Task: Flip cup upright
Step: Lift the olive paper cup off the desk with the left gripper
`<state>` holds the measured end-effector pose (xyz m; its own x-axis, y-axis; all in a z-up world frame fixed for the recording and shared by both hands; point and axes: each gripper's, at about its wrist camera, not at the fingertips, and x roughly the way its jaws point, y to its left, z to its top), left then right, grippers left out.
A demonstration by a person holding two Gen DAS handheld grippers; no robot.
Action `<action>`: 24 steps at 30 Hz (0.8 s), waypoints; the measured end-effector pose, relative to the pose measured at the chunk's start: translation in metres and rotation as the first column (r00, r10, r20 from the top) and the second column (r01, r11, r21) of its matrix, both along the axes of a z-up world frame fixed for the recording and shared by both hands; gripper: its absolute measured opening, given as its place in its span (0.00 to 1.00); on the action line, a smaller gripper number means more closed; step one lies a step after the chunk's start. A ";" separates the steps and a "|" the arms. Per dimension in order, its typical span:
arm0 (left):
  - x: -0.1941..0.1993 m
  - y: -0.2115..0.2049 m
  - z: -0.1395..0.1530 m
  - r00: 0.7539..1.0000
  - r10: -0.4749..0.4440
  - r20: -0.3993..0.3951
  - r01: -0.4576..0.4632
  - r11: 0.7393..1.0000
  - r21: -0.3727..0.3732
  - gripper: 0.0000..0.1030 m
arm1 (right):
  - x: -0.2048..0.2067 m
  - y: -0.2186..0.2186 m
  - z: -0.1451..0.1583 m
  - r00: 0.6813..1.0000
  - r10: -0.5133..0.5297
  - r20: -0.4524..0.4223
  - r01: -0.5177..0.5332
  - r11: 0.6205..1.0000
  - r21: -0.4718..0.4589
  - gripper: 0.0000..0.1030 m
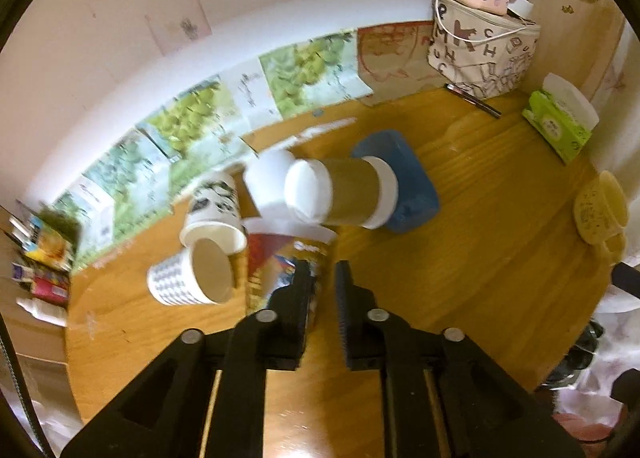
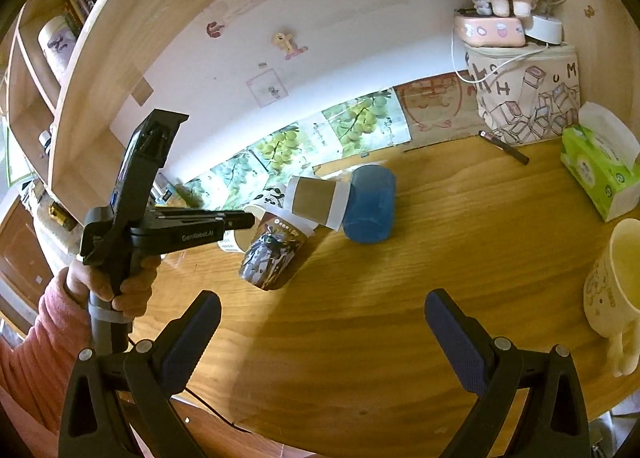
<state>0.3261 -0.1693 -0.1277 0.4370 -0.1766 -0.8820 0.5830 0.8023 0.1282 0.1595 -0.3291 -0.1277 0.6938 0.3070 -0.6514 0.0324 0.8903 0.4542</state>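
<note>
A colourful printed paper cup (image 1: pixel 280 270) is pinched at its wall by my left gripper (image 1: pixel 324 290), which holds it near upright, a little above the wooden table (image 1: pixel 480 238). In the right wrist view the same cup (image 2: pixel 274 254) hangs tilted from the left gripper (image 2: pixel 250 222). A brown-sleeved cup (image 1: pixel 340 193) (image 2: pixel 316 199) lies on its side. A blue cup (image 1: pixel 404 181) (image 2: pixel 370 203) lies behind it. My right gripper (image 2: pixel 322 334) is open and empty over the near table.
A panda-print cup (image 1: pixel 216 209) and a patterned cup (image 1: pixel 188 278) lie at the left. A cream mug (image 2: pixel 616 282) stands at the right edge, a green tissue box (image 2: pixel 600 173) behind it. A printed bag (image 2: pixel 528 97) and a pen (image 2: pixel 504 146) sit at the back.
</note>
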 end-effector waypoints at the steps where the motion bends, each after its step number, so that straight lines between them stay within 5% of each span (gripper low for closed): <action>1: 0.001 -0.001 0.001 1.000 -0.008 0.014 0.008 1.000 0.013 0.17 | 0.000 0.000 0.000 1.000 0.001 -0.001 -0.001 1.000 0.000 0.99; 8: 0.010 -0.014 0.001 0.987 -0.139 0.076 0.127 0.982 0.138 0.22 | 0.008 -0.001 -0.005 1.000 -0.013 -0.011 0.013 1.000 0.009 0.99; 13: 0.019 -0.024 0.003 0.972 -0.219 0.082 0.202 0.962 0.183 0.54 | 0.017 -0.003 -0.007 0.999 -0.035 -0.017 0.036 0.999 0.025 0.99; 24: 0.030 -0.055 0.003 0.908 -0.417 0.034 0.394 0.879 0.269 0.73 | 0.038 0.004 -0.016 0.996 -0.078 -0.041 0.080 0.995 0.051 0.99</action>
